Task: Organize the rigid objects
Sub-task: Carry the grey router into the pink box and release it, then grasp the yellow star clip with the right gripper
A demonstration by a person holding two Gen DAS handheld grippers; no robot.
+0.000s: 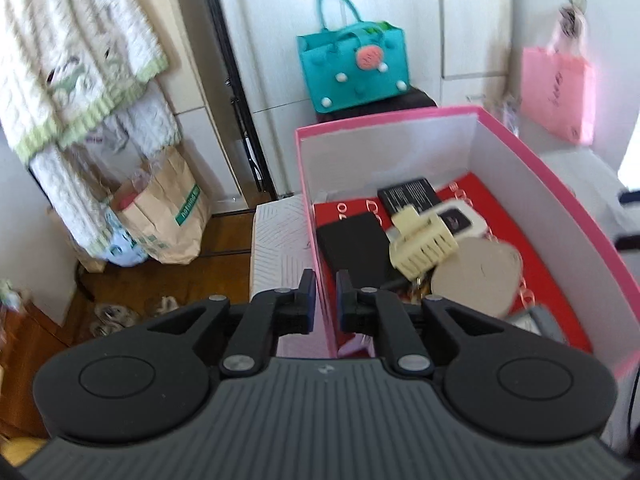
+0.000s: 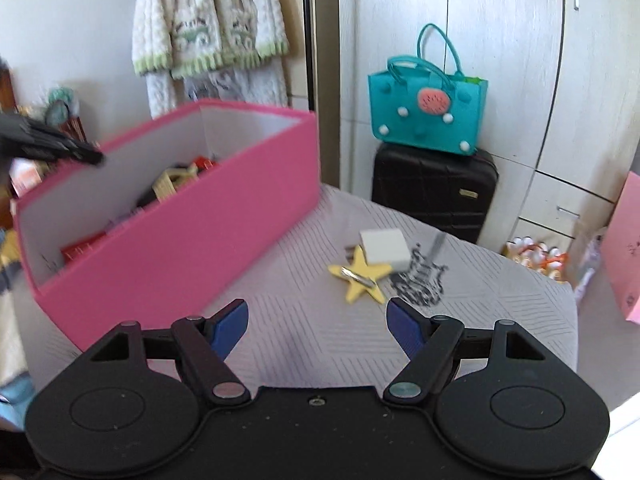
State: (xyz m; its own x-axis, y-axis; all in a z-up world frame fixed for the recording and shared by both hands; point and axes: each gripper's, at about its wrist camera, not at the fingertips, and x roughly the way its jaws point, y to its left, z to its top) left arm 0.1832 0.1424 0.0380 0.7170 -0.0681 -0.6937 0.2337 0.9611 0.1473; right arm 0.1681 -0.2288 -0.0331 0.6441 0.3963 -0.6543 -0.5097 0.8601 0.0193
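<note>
Left tongs [image 1: 325, 286] clamped the near wall of the pink box [image 1: 560, 184], one finger inside, one outside. Box sat on the bed [image 2: 304, 320], holding a cream hair claw [image 1: 424, 242], black cards and a round beige case. Right tongs [image 2: 318, 320] were wide apart, empty, over the bed near a yellow star keyring [image 2: 360, 274] and white cube [image 2: 382, 246].

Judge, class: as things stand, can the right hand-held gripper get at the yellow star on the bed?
Probably yes. The right hand-held gripper is open and empty, the yellow star lies just ahead on bare cover, and the pink box stands aside.
</note>
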